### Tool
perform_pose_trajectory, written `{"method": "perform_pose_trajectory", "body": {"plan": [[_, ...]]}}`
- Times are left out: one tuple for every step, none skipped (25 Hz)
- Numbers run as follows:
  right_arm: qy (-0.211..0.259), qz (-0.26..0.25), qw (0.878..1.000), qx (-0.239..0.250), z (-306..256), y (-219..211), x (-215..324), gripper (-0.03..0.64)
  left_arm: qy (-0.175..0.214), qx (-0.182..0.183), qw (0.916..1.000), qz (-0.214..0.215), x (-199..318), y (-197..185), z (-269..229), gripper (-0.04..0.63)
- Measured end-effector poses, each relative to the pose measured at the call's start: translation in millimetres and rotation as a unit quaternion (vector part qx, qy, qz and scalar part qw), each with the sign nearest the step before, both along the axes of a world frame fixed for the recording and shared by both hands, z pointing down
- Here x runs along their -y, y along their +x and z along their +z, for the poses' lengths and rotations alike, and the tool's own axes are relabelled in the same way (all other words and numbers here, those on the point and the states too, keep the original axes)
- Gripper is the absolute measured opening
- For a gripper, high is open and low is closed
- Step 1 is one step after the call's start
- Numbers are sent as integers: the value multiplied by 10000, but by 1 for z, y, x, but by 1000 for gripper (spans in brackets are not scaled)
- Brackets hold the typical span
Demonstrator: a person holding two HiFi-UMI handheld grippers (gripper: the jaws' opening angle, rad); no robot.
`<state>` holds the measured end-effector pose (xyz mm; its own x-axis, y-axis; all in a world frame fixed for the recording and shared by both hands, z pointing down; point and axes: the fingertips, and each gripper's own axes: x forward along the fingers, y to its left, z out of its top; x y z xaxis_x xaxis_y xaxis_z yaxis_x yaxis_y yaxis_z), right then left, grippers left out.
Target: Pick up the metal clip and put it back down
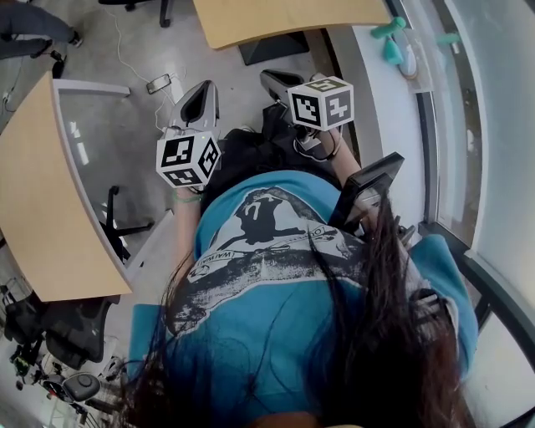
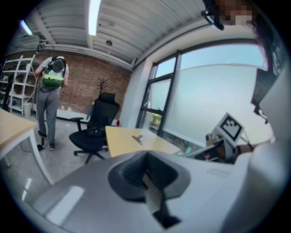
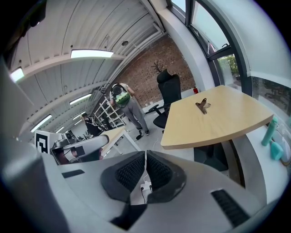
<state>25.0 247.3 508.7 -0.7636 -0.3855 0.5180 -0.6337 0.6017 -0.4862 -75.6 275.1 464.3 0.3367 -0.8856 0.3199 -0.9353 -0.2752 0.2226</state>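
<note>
The metal clip (image 2: 137, 138) lies on the light wooden table (image 2: 119, 144) some way ahead of both grippers; the right gripper view shows the clip (image 3: 202, 105) near the middle of that table (image 3: 218, 125). In the head view only the table's near edge (image 1: 284, 25) shows and the clip is out of frame. My left gripper (image 2: 146, 160) is held up in the air, short of the table, its pads together with nothing between them. My right gripper (image 3: 145, 158) is shut and empty too, beside the left gripper (image 1: 199, 94) and at about the same height.
A black office chair (image 2: 93, 129) stands at the table's far side. A person with a green backpack (image 2: 51, 86) stands by shelves at the back. Another desk (image 1: 38, 192) is on the left. Teal items (image 3: 273, 140) lie on the window sill at the right. A power strip (image 1: 159, 83) lies on the floor.
</note>
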Motion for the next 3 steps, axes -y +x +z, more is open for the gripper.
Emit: {"method": "perform_pose_trajectory", "body": {"plan": [[0, -9, 10000, -7, 0, 0, 0, 25, 0, -1, 10000, -10, 0, 0, 0, 3], [-2, -16, 10000, -15, 0, 0, 0, 25, -2, -5, 10000, -18, 0, 0, 0, 3], [-5, -22, 10000, -23, 0, 0, -1, 25, -3, -11, 10000, -26, -1, 0, 0, 3]]}}
